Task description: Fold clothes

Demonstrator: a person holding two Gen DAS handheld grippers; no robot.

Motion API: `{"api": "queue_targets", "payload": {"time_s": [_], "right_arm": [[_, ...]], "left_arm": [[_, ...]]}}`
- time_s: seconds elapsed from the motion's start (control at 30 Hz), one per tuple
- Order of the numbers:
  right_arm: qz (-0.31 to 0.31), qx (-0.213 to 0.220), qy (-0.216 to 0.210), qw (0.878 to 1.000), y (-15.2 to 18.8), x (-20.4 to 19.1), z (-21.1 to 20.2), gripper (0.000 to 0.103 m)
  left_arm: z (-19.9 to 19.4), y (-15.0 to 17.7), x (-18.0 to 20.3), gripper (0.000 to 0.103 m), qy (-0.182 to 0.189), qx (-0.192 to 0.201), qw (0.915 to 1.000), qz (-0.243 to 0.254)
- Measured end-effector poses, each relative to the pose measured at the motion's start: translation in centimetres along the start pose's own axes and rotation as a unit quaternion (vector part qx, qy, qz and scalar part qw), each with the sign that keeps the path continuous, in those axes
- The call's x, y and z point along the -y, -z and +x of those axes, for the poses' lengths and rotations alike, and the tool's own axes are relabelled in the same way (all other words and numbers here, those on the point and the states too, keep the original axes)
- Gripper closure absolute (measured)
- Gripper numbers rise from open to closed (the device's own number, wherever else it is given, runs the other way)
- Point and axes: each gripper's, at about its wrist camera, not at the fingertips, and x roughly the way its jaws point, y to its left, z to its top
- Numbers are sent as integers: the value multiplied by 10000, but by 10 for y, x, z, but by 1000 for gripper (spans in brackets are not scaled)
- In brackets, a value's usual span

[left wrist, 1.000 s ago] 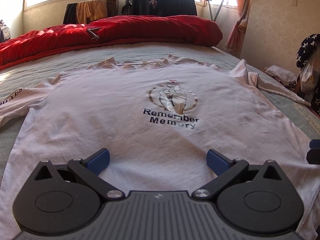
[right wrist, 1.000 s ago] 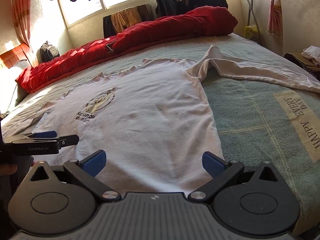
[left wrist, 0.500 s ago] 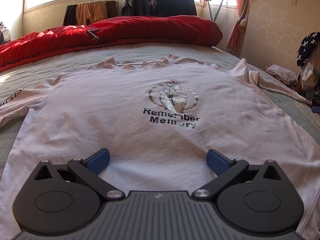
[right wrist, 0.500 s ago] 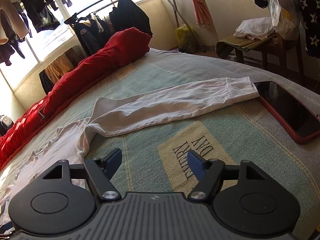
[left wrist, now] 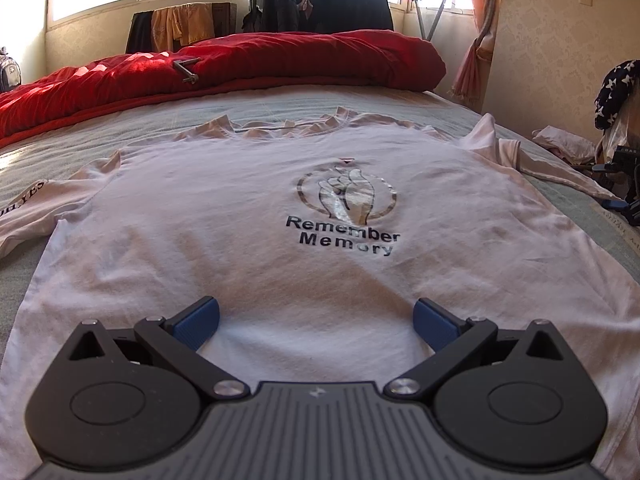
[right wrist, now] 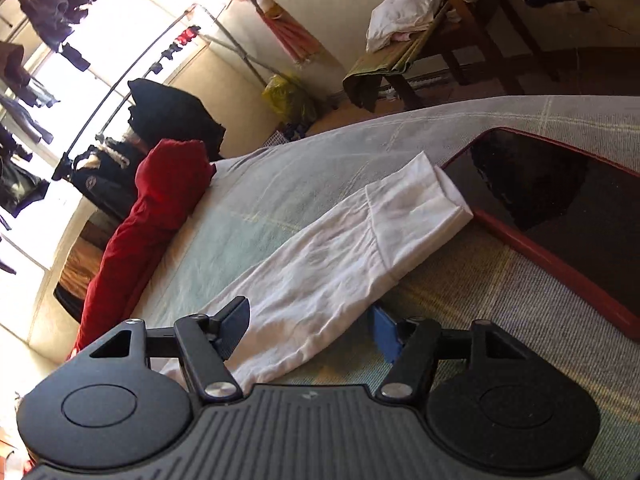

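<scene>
A white long-sleeved shirt [left wrist: 248, 216] printed "Remember Memory" lies flat, front up, on the bed. My left gripper [left wrist: 316, 322] is open and empty, low over the shirt near its hem. My right gripper [right wrist: 308, 326] is open and tilted, with its fingers on either side of the shirt's right sleeve [right wrist: 332, 264], a short way below the cuff. The sleeve lies stretched out on the bedspread. The right gripper also shows at the far right edge of the left wrist view [left wrist: 624, 204].
A phone in a red case [right wrist: 560, 208] lies on the bed touching the sleeve's cuff. A red duvet [left wrist: 224, 68] is heaped along the far side of the bed. A chair with clothes [right wrist: 404, 40] stands beside the bed.
My right gripper has swung from the shirt's body to the right sleeve, tilted, and come down with its fingers either side of it. My left gripper has stayed still.
</scene>
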Motion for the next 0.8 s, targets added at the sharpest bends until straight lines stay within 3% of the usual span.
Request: {"api": "queue_targets", "payload": {"time_s": [0.03,0.07,0.13,0.17,0.2,0.43,0.67,0.7,0.73,0.8], "right_arm": [[160,91,3,9998,-4,5,2,34],[92,141,101,9998,-4,4,3,42],[-165,187,367,9990,-5,1,7,65],[-353,149,528,9979,-6,-2,9,91],[-509,97,641,9966,-7,-5,11,96],[-1792,237,1103,9773,-25,-39,6,96],[-2336,464,1772,9549,-48,-44,-1,96],[-2329,333,1831,9545,-50,-41,2,95],[-2318,192,1886,9541,-53,-37,6,94],[-2415,8,2231,9444,-51,-34,13,74]], "left_arm": [[0,0,0,1,0,0,10000,1],[0,0,0,1,-1,0,10000,1],[1,0,0,1,-1,0,10000,1],[1,0,0,1,0,0,10000,1],[1,0,0,1,0,-1,10000,1],[1,0,0,1,-6,-2,10000,8],[1,0,0,1,-6,-3,10000,8],[1,0,0,1,-6,-3,10000,8],[1,0,0,1,-6,-3,10000,9],[1,0,0,1,-2,-3,10000,8]]}}
